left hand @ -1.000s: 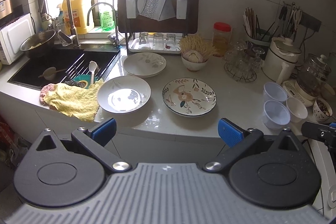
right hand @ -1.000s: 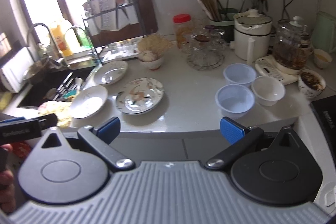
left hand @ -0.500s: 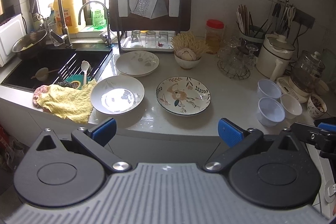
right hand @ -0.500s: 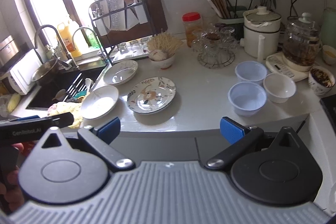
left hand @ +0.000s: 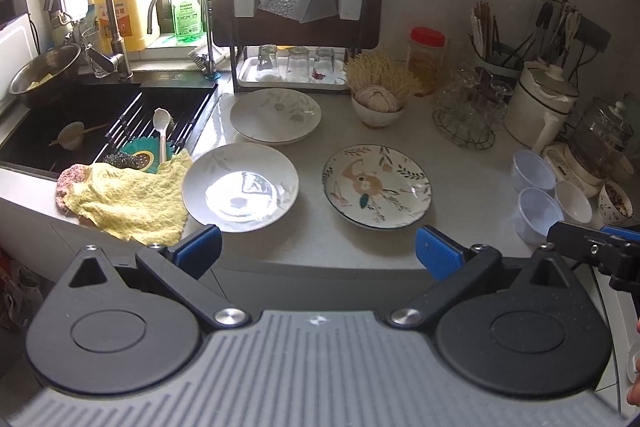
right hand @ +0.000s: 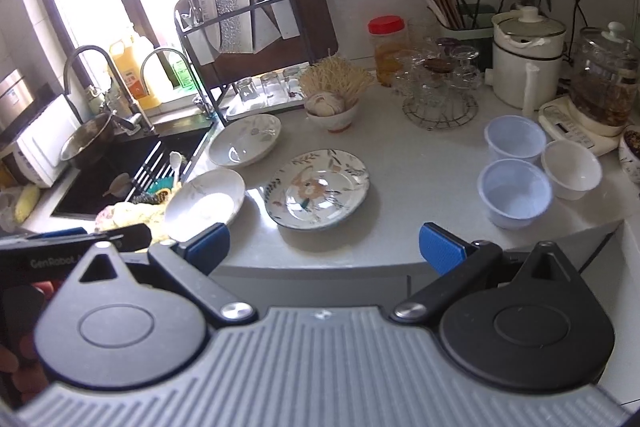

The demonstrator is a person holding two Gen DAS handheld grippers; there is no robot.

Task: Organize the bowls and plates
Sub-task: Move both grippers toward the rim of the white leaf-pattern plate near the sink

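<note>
A pale kitchen counter (left hand: 460,163) runs beside a dark sink (left hand: 80,123) under a bright window. Taking the floral plate (left hand: 377,185) as landmark: a white plate (left hand: 240,187) lies just to its sink side, touching a yellow cloth (left hand: 128,199); another white plate (left hand: 275,115) sits behind that, toward the dish rack (left hand: 296,27). A garlic bowl (left hand: 376,107) stands behind the floral plate. Away from the sink sit two translucent tubs (right hand: 514,193) and a white bowl (right hand: 572,169), with a wire rack of glasses (right hand: 440,95) behind. Nothing lies between the grippers and the dishes. The left gripper (left hand: 318,251) and right gripper (right hand: 324,245) both hang before the counter edge, fingers spread wide and empty. Compared with a second ago, both have drawn nearer the counter, and the dishes sit unchanged.
</note>
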